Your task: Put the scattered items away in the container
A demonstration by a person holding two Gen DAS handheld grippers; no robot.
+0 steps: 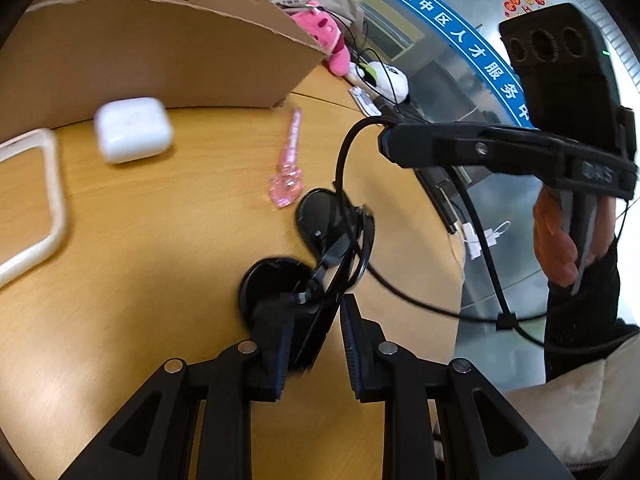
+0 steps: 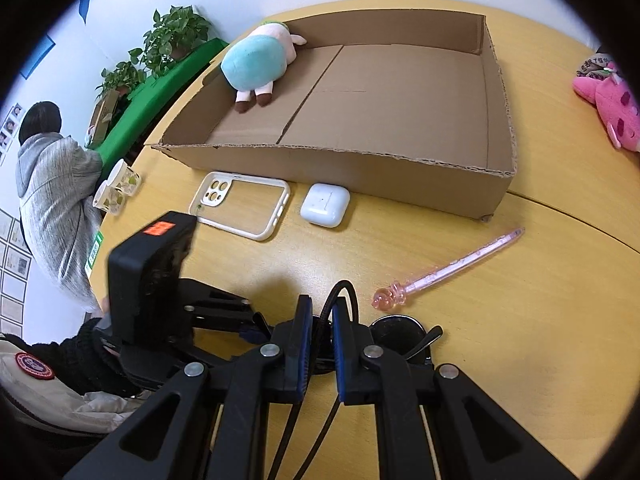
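Black sunglasses (image 1: 320, 240) lie folded on the wooden table. My left gripper (image 1: 316, 320) has its fingers on either side of one lens and is closed on it. My right gripper (image 2: 320, 316) hovers just above the sunglasses (image 2: 396, 328), its jaws a narrow gap apart around the raised temple arm; it also shows in the left wrist view (image 1: 404, 140). A cardboard box (image 2: 360, 120) holds a teal plush toy (image 2: 256, 64). A white earbud case (image 2: 325, 204), a clear phone case (image 2: 244, 204) and a pink pen (image 2: 448, 268) lie in front of the box.
A pink plush (image 2: 608, 108) lies at the table's right edge. A white plush (image 1: 380, 76) and cables sit beyond the box. A person in a grey hoodie (image 2: 52, 200) stands at the left, by patterned cups (image 2: 120, 188).
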